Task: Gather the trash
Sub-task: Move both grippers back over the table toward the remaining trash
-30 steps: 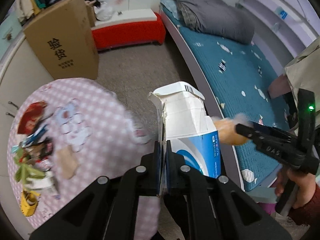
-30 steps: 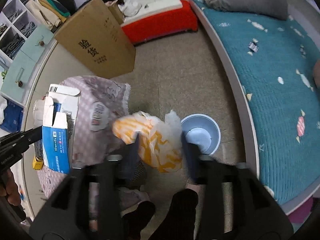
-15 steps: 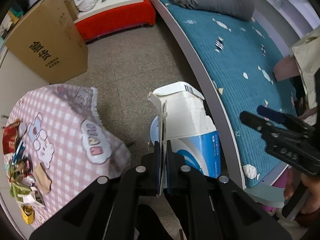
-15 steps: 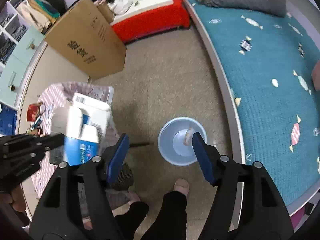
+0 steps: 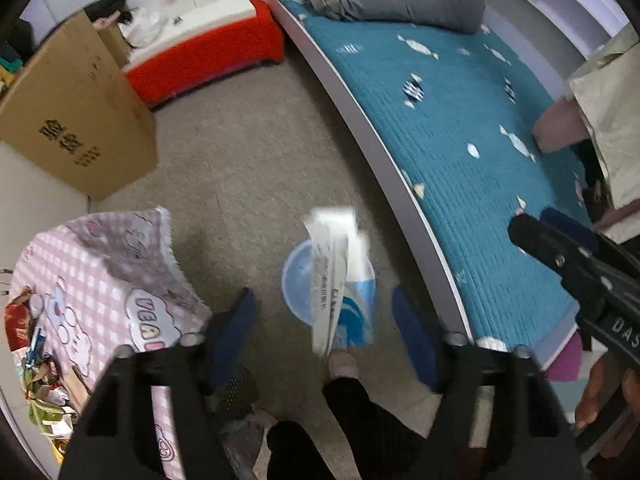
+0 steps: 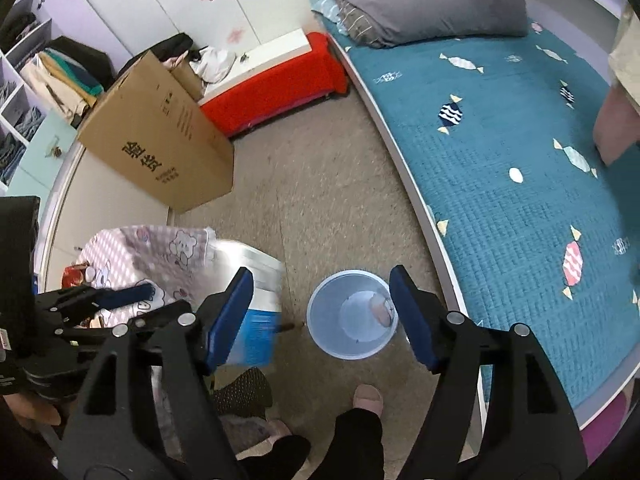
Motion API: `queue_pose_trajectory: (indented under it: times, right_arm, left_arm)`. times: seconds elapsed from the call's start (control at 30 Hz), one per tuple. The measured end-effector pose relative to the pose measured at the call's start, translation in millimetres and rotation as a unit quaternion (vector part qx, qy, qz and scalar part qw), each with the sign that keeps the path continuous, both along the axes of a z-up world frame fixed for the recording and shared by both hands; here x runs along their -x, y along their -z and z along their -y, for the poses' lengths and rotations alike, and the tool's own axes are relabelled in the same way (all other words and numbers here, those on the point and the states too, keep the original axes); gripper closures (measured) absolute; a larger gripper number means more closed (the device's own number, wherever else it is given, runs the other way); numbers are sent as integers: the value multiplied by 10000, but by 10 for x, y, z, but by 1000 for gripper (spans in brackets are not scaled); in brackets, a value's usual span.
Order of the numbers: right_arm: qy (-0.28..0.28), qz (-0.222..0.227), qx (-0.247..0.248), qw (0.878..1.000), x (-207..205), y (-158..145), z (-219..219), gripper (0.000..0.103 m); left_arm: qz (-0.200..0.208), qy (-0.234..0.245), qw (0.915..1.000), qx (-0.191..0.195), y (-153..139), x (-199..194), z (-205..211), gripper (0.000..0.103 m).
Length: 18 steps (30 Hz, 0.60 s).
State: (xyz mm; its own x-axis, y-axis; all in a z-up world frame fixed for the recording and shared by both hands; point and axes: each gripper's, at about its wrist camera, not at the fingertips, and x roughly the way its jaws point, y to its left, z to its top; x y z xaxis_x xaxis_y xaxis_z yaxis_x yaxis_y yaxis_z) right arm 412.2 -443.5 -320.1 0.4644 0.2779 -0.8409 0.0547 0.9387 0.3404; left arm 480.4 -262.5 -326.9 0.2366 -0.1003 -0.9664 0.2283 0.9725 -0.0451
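Observation:
A white and blue carton [image 5: 334, 248] hangs blurred and loose in mid-air between the fingers of my left gripper [image 5: 320, 292], whose jaws are opening and touch nothing. Below it stands a pale blue bin [image 5: 290, 280] on the floor. In the right wrist view the carton [image 6: 256, 280] is just left of the bin [image 6: 320, 320], which holds a crumpled bag [image 6: 380, 306]. My right gripper [image 6: 320, 272] hovers high over the bin, jaws opening, nothing between them. Several wrappers [image 5: 36, 360] lie on the pink checked table [image 5: 100, 280].
A large cardboard box [image 6: 160, 140] leans at the back left and a red bench [image 6: 272, 84] stands behind it. A bed with a teal cover [image 6: 520, 160] fills the right side. The person's foot [image 6: 368, 398] is next to the bin.
My left jaws were shut on the carton's flap; they have sprung wide and the carton is dropping toward the bin. The right gripper let the yellow and white bag fall into the bin.

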Motion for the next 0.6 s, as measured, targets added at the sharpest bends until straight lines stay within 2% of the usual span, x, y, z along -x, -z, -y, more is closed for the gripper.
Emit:
queue_pose_trajectory:
  times: [0.27, 0.47, 0.6]
  right_arm:
    - [-204, -80, -63, 9997, 32, 32, -147, 33]
    - [-776, -27, -122, 9969, -5, -22, -685, 33]
    - [-1185, 57, -128, 9929, -6, -105, -1161, 33]
  left_arm:
    - [107, -238, 9996, 57, -146, 129, -163, 32]
    - [222, -810, 9965, 9, -280, 355, -694, 32]
    - [353, -1357, 9901, -59, -375, 543, -1265, 32]
